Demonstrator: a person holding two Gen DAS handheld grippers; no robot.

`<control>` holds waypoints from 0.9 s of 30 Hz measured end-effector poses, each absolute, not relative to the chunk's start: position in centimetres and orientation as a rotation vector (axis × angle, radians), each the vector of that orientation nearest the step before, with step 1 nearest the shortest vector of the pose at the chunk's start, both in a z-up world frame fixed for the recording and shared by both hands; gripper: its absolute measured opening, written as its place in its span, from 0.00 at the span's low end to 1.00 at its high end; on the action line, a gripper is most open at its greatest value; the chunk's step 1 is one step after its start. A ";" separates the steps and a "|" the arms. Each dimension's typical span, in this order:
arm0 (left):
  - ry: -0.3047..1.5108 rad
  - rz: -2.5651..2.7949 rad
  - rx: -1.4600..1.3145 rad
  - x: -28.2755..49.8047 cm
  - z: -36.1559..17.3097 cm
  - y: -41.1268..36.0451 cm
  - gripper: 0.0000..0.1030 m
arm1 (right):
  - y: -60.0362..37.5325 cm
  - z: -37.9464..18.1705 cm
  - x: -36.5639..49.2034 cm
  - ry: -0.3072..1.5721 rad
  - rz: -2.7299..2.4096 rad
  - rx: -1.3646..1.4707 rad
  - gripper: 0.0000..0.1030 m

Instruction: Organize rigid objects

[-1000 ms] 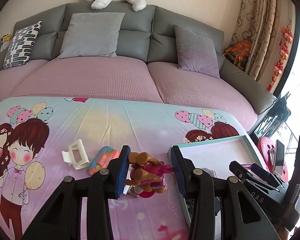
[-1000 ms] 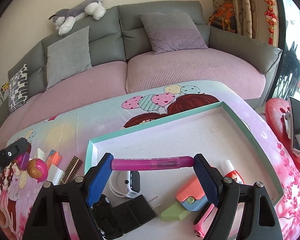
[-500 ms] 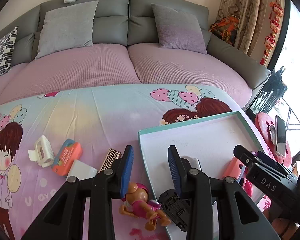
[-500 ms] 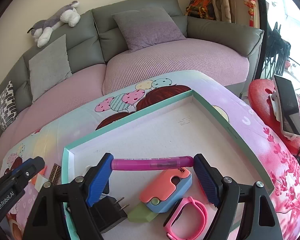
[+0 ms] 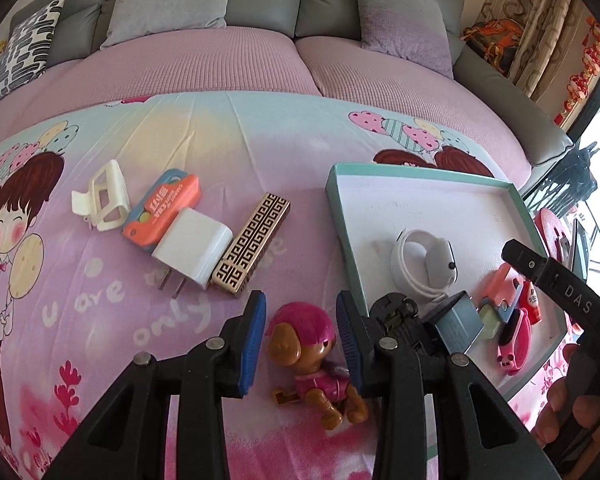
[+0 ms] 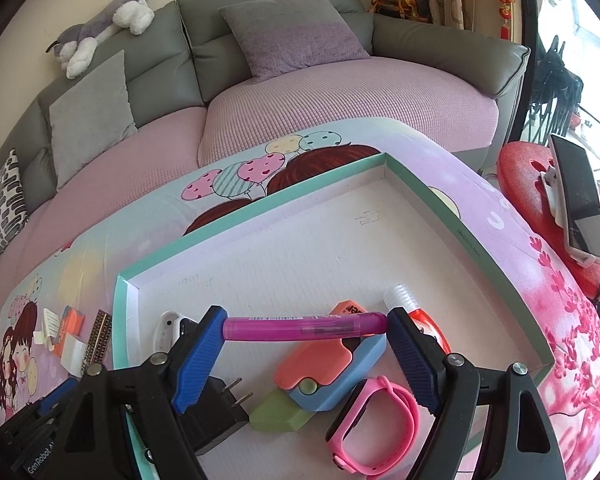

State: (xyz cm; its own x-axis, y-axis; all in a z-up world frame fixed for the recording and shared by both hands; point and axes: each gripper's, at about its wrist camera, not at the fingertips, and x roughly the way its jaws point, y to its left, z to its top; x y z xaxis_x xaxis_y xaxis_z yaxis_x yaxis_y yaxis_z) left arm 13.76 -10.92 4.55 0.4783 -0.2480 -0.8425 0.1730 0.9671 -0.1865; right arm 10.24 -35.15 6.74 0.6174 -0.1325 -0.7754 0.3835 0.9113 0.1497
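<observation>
My left gripper point(image 5: 301, 320) is open over a brown toy dog with pink hair point(image 5: 308, 356) that lies on the printed cloth, between the fingers, not gripped. My right gripper point(image 6: 306, 332) is shut on a magenta pen point(image 6: 304, 326), held crosswise above the teal-rimmed white tray point(image 6: 260, 208). In the tray lie a pink wristband point(image 6: 374, 426), an orange-and-blue case point(image 6: 332, 368), a green eraser point(image 6: 278, 414), a black plug point(image 6: 216, 412), a red tube point(image 6: 416, 312) and a white watch point(image 5: 424, 260).
On the cloth left of the tray point(image 5: 334, 196) lie a white clip point(image 5: 102, 198), an orange-and-blue case point(image 5: 162, 210), a white charger point(image 5: 192, 254) and a gold patterned box point(image 5: 252, 244). A grey sofa point(image 6: 340, 92) stands behind. A red stool with a phone point(image 6: 576, 208) stands at right.
My left gripper has let go of the toy dog, which now lies on the cloth, and dipped lower over it. My right gripper has stayed over the tray, still holding the pen.
</observation>
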 end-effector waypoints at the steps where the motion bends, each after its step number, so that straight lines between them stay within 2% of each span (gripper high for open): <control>1: 1.052 -0.255 -0.078 13.7 4.2 -10.9 0.37 | -35.1 6.7 10.2 0.860 -0.304 0.316 0.81; 8: 1.125 -0.260 -0.084 14.1 2.2 -10.9 0.46 | -34.8 6.6 10.5 0.871 -0.306 0.305 0.81; 11: 1.125 -0.264 -0.083 14.0 2.0 -11.0 0.46 | -34.8 6.6 10.5 0.871 -0.305 0.305 0.81; 12: 1.120 -0.267 -0.078 14.0 2.1 -11.0 0.43 | -34.8 6.6 10.5 0.871 -0.306 0.306 0.81; 23: 0.974 -0.285 -0.071 13.9 6.7 -10.8 0.43 | -35.6 6.5 10.3 0.870 -0.309 0.334 0.81; 24: 0.961 -0.294 -0.067 14.0 7.2 -11.2 0.38 | -35.6 6.5 10.3 0.869 -0.310 0.336 0.81; 27: 0.932 -0.331 -0.043 14.5 8.5 -12.4 0.32 | -35.9 6.5 10.1 0.864 -0.316 0.346 0.81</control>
State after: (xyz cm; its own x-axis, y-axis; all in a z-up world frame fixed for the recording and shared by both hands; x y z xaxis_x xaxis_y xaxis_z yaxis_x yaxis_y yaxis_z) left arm 14.50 -12.37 8.55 0.5498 -0.2982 -0.7802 0.2610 0.9487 -0.1786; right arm 10.15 -35.92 6.54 0.6097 -0.1294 -0.7820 0.4055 0.8987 0.1674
